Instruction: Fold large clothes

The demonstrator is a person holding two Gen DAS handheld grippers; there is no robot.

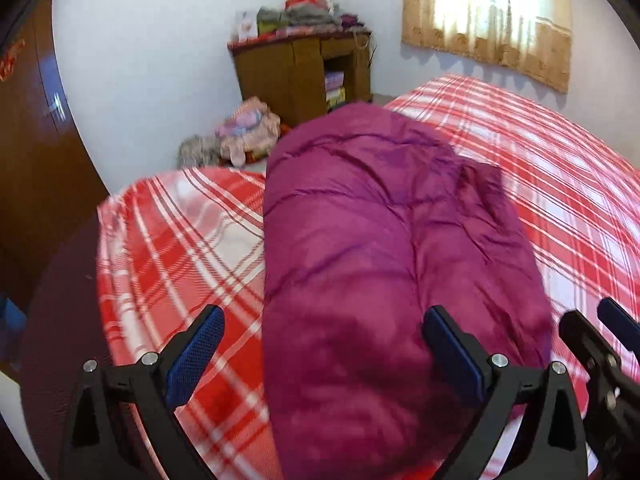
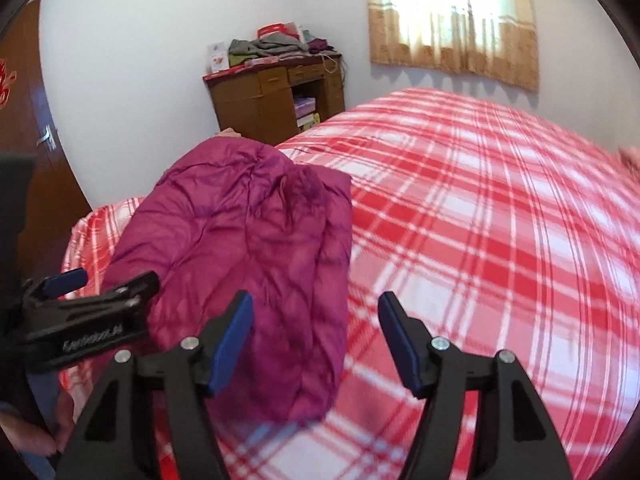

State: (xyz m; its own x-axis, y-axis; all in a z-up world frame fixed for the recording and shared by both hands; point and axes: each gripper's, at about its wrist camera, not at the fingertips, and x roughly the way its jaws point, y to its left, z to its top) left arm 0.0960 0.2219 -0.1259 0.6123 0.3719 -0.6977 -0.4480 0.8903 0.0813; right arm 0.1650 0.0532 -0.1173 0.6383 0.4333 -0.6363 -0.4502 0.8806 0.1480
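Plainly, the folded purple coat (image 1: 384, 248) lies loose along the bed (image 1: 560, 184).
Its long axis runs from the near edge toward the wooden cabinet (image 1: 296, 68), far end at the bed's corner. The left gripper (image 1: 324, 356) and the right gripper (image 2: 316, 344) are both spread, holding nothing; the puffy filling could spring the fold open, or the far end slide off.

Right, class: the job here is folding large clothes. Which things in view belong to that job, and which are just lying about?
Part of the job:
- purple padded jacket
- left tongs, open
- right tongs, open

Just lying about:
- wooden cabinet
- pile of clothes on it
- stuffed toys on the floor
- curtain
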